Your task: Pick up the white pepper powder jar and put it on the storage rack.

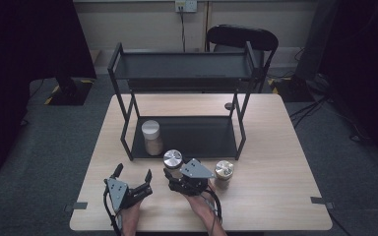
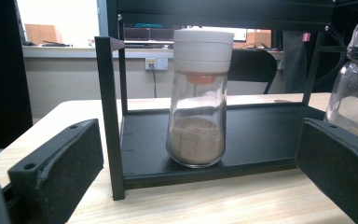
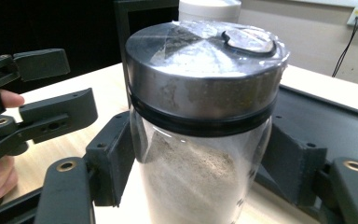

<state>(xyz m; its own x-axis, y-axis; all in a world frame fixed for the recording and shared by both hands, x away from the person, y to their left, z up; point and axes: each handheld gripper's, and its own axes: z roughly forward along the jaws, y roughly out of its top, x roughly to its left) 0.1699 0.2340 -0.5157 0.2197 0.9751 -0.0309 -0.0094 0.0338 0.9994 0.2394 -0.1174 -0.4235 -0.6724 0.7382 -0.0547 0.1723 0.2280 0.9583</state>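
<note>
Steel-lidded and clear-walled, the spice jar (image 3: 200, 126) sits clamped between the pads of my right gripper (image 1: 177, 178), the jaws drawn in tight on its glass just under the black band of the lid. It stands upright, long axis vertical, lid to the ceiling, grey powder settled in the lower part, on the wooden table (image 1: 275, 196) just in front of the black two-tier rack (image 1: 182, 73). My left gripper (image 1: 134, 178) hangs beside it with jaws spread wide, holding nothing. As I judge it, one jar is done: the white-capped spice jar (image 2: 198, 98) already stands upright at the left end of the rack's lower shelf. Left to shelve are the jar I grip and the gold-lidded jar (image 1: 224, 173) just to its right
</note>
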